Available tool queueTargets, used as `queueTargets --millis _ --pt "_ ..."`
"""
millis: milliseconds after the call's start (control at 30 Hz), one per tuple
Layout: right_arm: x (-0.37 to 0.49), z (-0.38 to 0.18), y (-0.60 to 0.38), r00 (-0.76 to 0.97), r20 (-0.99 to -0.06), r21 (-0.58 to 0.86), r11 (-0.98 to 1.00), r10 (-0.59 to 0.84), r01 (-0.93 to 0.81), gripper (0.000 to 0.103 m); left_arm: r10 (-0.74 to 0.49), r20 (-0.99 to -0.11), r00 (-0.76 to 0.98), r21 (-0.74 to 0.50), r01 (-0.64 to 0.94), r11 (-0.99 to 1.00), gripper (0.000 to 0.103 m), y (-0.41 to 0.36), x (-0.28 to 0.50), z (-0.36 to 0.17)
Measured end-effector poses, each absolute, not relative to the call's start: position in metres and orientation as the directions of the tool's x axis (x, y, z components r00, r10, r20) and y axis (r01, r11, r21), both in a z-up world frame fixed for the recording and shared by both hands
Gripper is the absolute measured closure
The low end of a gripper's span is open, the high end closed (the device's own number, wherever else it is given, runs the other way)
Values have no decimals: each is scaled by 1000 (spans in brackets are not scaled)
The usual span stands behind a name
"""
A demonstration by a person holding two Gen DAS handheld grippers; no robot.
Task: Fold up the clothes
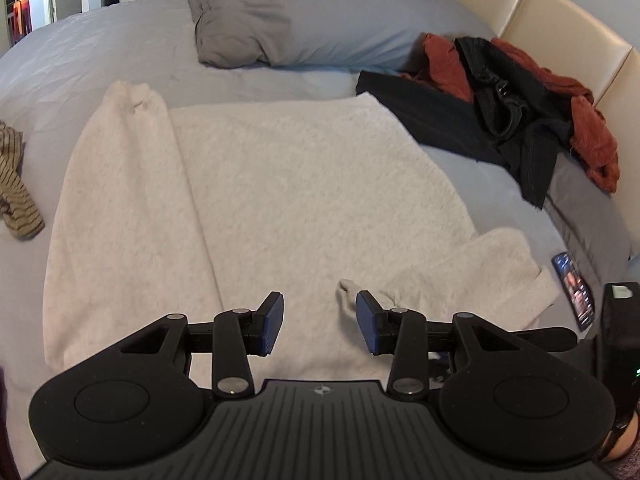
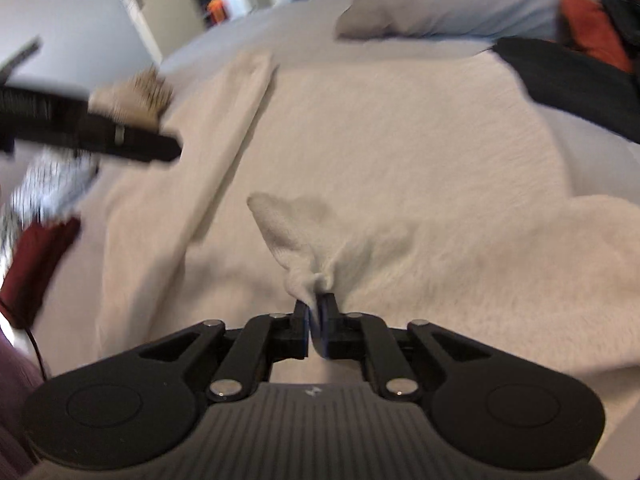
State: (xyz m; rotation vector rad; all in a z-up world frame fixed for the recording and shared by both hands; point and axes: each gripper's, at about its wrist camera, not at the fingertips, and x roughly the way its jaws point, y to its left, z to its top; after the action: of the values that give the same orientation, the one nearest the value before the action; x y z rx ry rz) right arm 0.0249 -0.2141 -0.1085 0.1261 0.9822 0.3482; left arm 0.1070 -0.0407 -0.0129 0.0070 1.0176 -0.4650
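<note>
A cream sweater lies flat on the grey bed, with one sleeve folded along its left side. My left gripper hovers open over the sweater's near part, and nothing is between its blue pads. The other sleeve is drawn in across the body. In the right wrist view, my right gripper pinches that sleeve's cuff, which bunches up in front of the nearly closed pads. The sweater's body spreads out beyond it. The left gripper shows there only as a blurred dark bar at the left.
A heap of black and rust-red clothes lies at the right, by the cream headboard. A grey pillow sits at the far side. A striped garment lies at the left edge, and a phone rests on the bed at the right.
</note>
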Motion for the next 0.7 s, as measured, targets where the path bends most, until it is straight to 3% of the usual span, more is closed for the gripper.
queueTargets --millis 67,133,167,200,367,567,700 --pt "23 -113 -211 486 -808 240 939 333 -245 84 -371 -823 431 -218 363 906 64 -40 102 -19" --pt "25 -104 -216 500 -800 230 939 331 -255 71 -380 -823 423 -243 342 908 62 -38 97 -26" --pt "23 -98 -218 512 -793 222 939 331 -263 56 -386 -822 418 -260 327 908 59 -37 95 -29" --pt "16 -89 -220 529 -781 211 938 331 -276 53 -392 -824 410 -276 314 909 56 -37 93 -32" --pt "-7 -67 -238 581 -778 95 959 238 -266 53 -394 -838 377 -279 324 904 51 -44 78 -43" --pt "-13 -54 -263 522 -846 15 983 111 -186 52 -494 -814 306 -450 206 869 49 -49 71 -68" --pt "-9 -34 -276 519 -854 -85 977 30 -197 44 -499 -810 308 -467 176 867 49 -63 69 -80"
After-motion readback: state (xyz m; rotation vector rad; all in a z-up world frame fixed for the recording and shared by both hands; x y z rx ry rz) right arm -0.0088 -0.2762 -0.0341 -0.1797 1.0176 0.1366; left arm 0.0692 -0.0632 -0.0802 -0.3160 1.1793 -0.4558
